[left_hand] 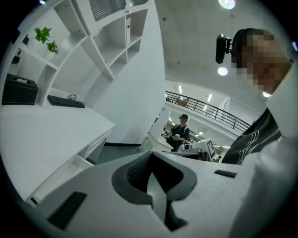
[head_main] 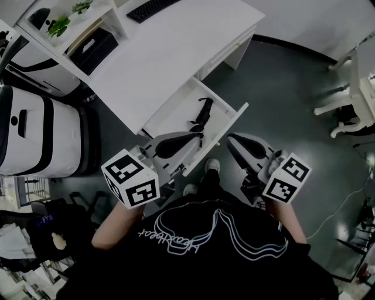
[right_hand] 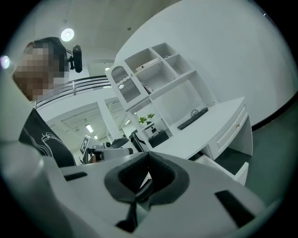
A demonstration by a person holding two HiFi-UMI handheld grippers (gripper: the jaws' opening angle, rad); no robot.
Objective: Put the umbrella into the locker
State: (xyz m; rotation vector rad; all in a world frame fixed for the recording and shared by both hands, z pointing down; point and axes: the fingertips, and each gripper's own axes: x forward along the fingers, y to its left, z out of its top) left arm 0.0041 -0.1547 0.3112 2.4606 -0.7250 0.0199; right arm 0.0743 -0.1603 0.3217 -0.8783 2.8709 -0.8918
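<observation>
A folded black umbrella [head_main: 202,117] lies inside the open white drawer [head_main: 234,120] under the white desk [head_main: 176,41]. Both grippers are raised in front of the person's chest, back from the drawer and apart from the umbrella. My left gripper [head_main: 198,136] is shut with nothing in it; in the left gripper view its jaws [left_hand: 151,158] meet, pointing roughly level past the desk [left_hand: 42,130]. My right gripper [head_main: 230,138] also looks shut and empty; the right gripper view shows its jaws [right_hand: 148,157] closed, with the drawer [right_hand: 233,169] beyond, low on the right.
A keyboard [head_main: 149,9] lies on the desk. Shelves at the desk's left end hold a black box [head_main: 94,50] and plants [head_main: 58,26]. A white and black machine [head_main: 35,129] stands left. White furniture [head_main: 351,88] is at the right. Another person [left_hand: 179,130] stands far off.
</observation>
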